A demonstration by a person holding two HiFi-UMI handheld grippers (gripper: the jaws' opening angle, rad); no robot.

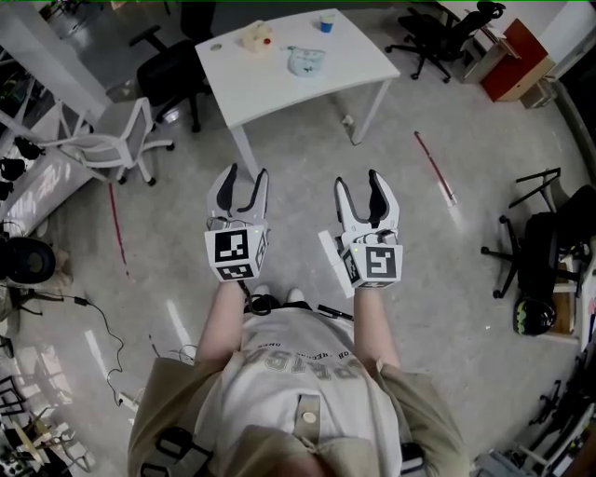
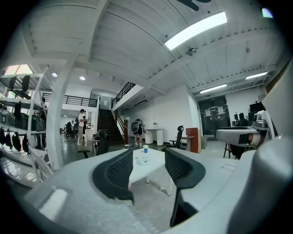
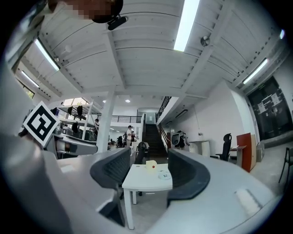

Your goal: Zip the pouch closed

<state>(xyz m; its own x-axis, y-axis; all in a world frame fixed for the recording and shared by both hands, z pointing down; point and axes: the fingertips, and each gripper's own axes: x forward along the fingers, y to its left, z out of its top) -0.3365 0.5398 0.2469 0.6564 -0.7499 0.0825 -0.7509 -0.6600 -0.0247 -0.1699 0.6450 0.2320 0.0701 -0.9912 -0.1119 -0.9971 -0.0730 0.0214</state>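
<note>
**Above the floor (image 1: 438, 279), left gripper (image 1: 246, 173) and right gripper (image 1: 358, 180) gape empty**

Both hang side by side, jaws spread wide, nothing between them. Well ahead, the pouch (image 1: 305, 61) lies on a white table (image 1: 270, 88), near a cup (image 1: 327, 22).

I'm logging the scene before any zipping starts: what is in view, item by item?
table: one, white, top centre of the head view
pouch: one, pale blue, on the table
block: one, cream, on the table left of the pouch
cup: one, blue, at the table's far edge
white chair: one, left of the table
black chairs: several, around the table and at right
cabinet: one, red, top right
tape strips: two, red, on the floor
left gripper: one, white, open and empty, short of the table
right gripper: one, white, open and empty, beside it
</note>
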